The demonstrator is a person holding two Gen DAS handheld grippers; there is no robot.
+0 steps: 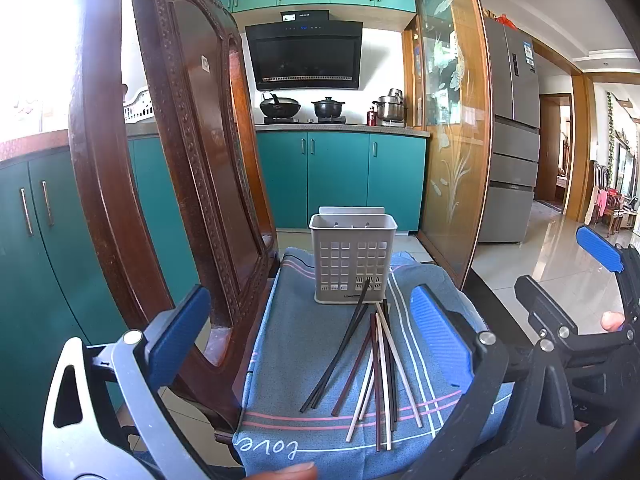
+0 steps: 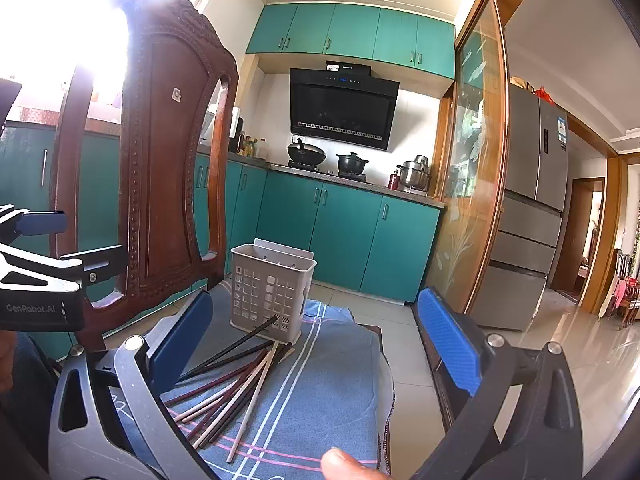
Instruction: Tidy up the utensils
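Chopsticks (image 1: pixel 376 368) loose by holder (image 1: pixel 352 258)

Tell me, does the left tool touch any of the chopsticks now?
Apart. In the left wrist view, the left tool stands open above the cloth, and its blue fingers flank the chopsticks without reaching them.

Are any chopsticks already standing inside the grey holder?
No, the chopsticks all lie on the blue cloth before the grey holder.
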